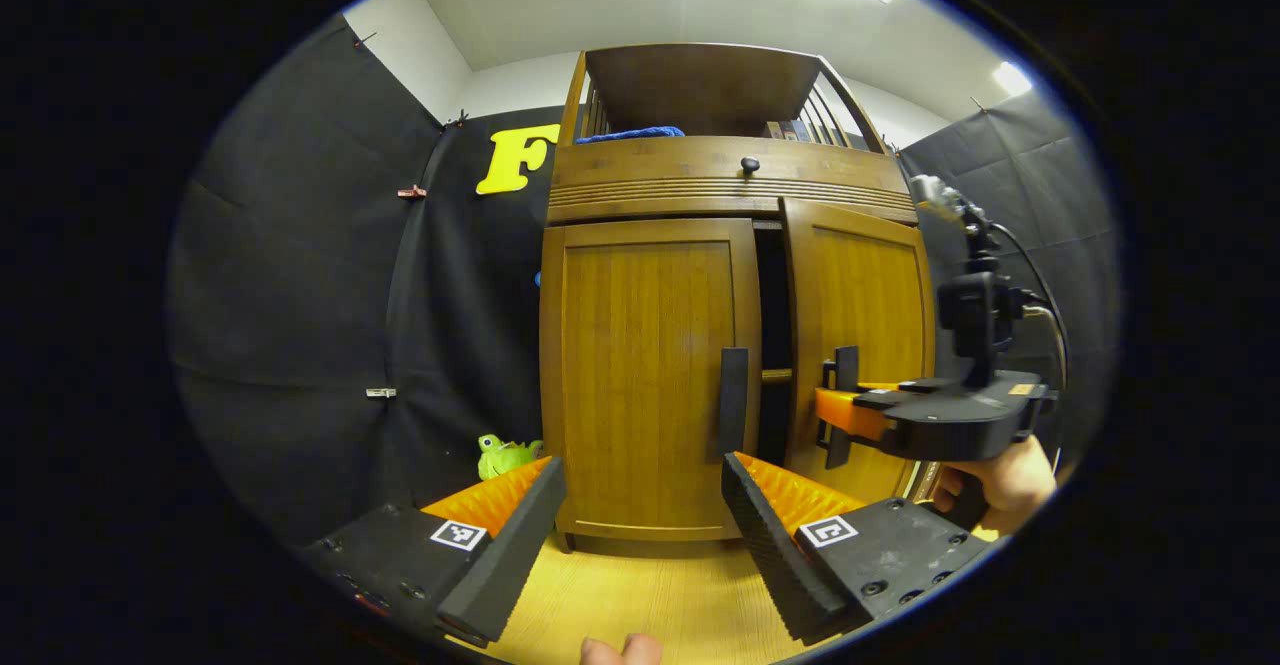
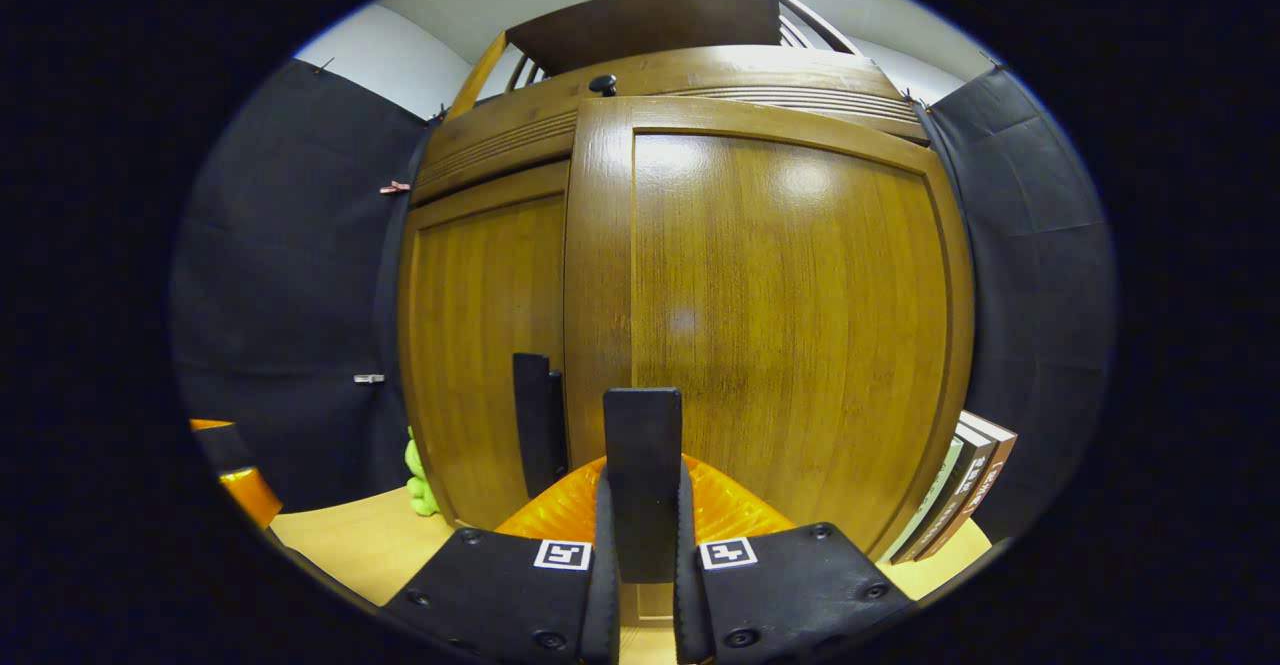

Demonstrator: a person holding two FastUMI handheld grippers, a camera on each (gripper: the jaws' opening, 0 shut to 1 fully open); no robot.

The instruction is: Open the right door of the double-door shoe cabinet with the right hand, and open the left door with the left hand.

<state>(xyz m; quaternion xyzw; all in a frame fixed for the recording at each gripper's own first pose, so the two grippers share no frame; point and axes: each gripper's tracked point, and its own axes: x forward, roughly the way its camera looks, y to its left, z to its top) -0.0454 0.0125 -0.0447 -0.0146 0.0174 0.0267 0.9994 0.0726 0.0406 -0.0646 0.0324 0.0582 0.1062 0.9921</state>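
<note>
1. Right hand-held gripper clamped on the right door handle, both fingers pressing the flat black bar; right door already swung ajar, a dark gap visible beside it in the left gripper view
2. Left hand-held gripper spread wide, holding nothing, aimed at the left door handle on the shut left door
3. Shoe cabinet standing on the desk, against the booth wall
4. Doors likely stiff, glossy wood, hinged at the outer edges; best taken by the vertical handles near the centre seam, pulled in an arc
5. Left gripper view reveals the gap and the hand holding the right hand-held gripper; right gripper view adds books leaning beside the cabinet
</note>
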